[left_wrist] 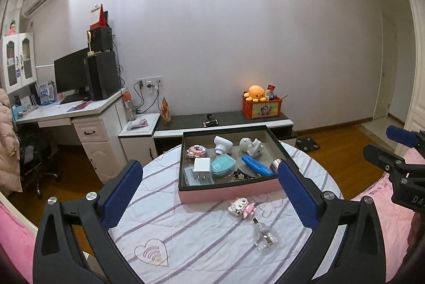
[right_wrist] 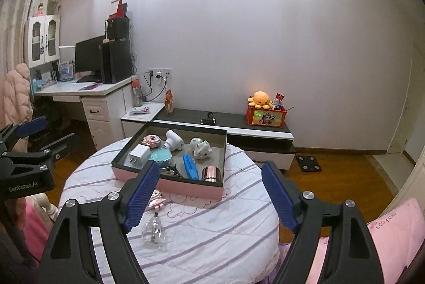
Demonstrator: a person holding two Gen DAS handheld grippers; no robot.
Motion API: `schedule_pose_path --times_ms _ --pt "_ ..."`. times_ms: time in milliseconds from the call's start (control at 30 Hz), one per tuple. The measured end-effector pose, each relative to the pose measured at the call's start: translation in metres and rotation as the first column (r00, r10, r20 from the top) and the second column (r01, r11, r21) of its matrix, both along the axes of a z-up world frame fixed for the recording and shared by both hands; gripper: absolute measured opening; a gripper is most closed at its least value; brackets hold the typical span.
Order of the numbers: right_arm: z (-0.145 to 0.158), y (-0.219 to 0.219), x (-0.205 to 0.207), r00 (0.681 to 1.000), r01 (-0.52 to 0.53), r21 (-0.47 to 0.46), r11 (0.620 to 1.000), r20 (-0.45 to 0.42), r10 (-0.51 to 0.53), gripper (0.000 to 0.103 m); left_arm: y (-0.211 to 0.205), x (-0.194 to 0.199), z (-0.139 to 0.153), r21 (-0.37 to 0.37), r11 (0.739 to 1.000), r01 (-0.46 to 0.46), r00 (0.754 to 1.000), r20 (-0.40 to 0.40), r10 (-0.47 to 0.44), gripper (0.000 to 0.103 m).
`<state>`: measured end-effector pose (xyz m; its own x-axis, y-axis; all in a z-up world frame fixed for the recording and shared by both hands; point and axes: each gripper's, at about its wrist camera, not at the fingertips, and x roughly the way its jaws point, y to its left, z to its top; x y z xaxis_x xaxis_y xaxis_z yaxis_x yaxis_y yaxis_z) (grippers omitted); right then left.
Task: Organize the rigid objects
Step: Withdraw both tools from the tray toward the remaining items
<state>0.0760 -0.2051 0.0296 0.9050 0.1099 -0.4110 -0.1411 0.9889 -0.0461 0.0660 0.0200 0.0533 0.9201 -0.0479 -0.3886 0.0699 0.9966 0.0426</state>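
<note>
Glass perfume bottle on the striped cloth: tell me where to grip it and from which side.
Grip the glass perfume bottle across its wide faceted body, not the thin neck, which points toward the pink tray. It lies flat on the cloth, so come from above with the fingers straddling the body. The open, empty right gripper looks nearest. The block figure lies just beyond, so stay clear.

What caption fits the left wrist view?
Open left hand-held gripper above striped table; glass bottle and block figure outside pink tray.

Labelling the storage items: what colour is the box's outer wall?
Pink, with a dark rim and inside; the box shows it best in the left wrist view.
</note>
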Motion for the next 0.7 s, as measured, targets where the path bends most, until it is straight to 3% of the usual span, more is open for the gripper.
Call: schedule_pose_path --times_ms 700 --pt "-0.011 -0.004 -0.033 1.000 -0.009 0.017 1.000 0.003 0.009 0.082 -0.009 -0.038 -0.012 0.003 0.999 -0.035 0.999 0.000 0.035 0.103"
